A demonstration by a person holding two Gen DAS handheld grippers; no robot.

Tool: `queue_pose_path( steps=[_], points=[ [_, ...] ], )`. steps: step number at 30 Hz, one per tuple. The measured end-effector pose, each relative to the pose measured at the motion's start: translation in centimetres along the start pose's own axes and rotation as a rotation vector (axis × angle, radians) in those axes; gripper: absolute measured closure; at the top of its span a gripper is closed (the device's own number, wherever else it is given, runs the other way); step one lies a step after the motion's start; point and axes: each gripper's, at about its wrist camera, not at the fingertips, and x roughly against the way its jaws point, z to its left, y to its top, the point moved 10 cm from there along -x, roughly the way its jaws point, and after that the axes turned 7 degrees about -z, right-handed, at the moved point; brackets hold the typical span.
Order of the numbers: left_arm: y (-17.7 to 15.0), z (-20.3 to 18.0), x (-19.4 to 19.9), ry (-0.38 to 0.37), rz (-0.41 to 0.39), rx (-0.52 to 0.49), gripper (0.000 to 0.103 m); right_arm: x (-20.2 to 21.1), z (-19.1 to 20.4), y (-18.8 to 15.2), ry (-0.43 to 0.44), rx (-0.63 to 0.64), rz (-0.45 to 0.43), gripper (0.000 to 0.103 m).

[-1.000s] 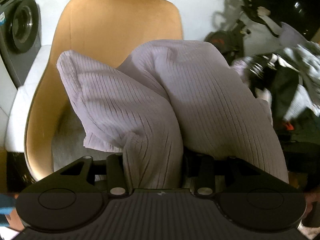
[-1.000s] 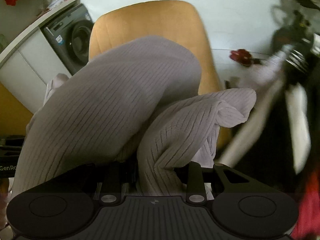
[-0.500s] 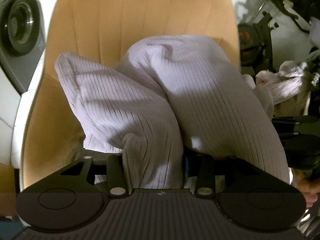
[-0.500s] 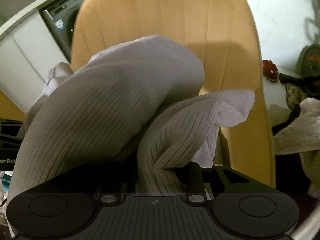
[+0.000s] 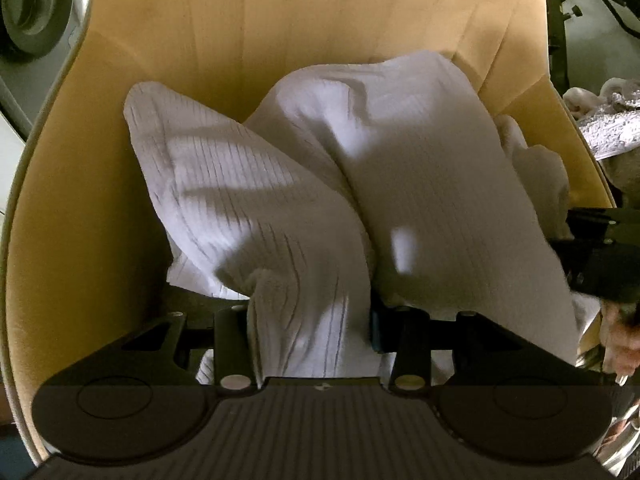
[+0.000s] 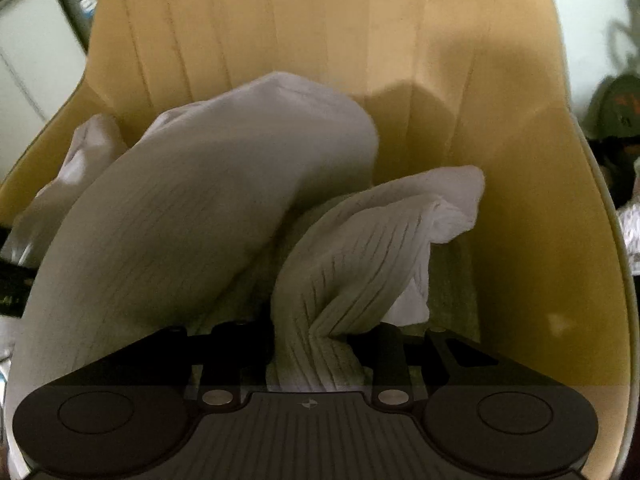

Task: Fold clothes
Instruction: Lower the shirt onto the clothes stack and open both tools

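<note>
A pale lilac ribbed knit garment [image 5: 304,184] hangs bunched between my two grippers over the seat of a tan upholstered chair [image 5: 280,20]. My left gripper [image 5: 312,332] is shut on a thick fold of the garment, which fills the gap between its fingers. In the right wrist view the same garment [image 6: 224,200] arches up to the left. There my right gripper [image 6: 316,352] is shut on another gathered fold, with a loose corner [image 6: 452,200] flopping to the right. Both point steeply down at the chair [image 6: 480,80]. The right gripper's black body [image 5: 600,256] shows at the left view's right edge.
A washing machine [image 5: 28,8] stands left of the chair. A heap of other clothes [image 5: 608,128] and a dark metal frame [image 5: 560,40] lie to the right. A hand [image 5: 620,344] shows at the lower right. A white cabinet [image 6: 28,60] is behind the chair at left.
Both grippers have come down and in toward the chair with the garment still held. The chair back now fills both views, and the garment's lower folds sit closer to the seat.
</note>
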Motion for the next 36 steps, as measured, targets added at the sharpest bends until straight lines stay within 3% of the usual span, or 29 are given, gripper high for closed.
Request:
queue_pose_path(
  steps=[8,14,20,27,31,36],
  points=[
    [-0.1,3.0,3.5,0.055,-0.023,0.021,0.060,1.7,-0.6,0.8,-0.058,-0.015,-0.002,0.076],
    [-0.5,5.1,5.7,0.132,-0.090,0.045,0.060,2.7,-3.9,1.1,-0.176,0.006,0.031,0.077],
    [0.7,4.0,4.0,0.199,-0.139,-0.018,0.060,3.4,-5.0,-0.7,-0.230,-0.010,0.028,0.077],
    [2.2,4.2,3.9,0.190,-0.164,-0.060,0.060,4.9,-5.6,0.2,-0.260,-0.034,-0.020,0.077],
    [1.2,4.5,0.6,0.225,-0.113,-0.122,0.057,3.4,-5.5,-1.2,-0.279,-0.018,0.016,0.077],
    [1.4,4.4,0.0,0.239,-0.084,-0.098,0.048,2.1,-5.1,-2.1,-0.298,0.015,0.015,0.075]
  ],
)
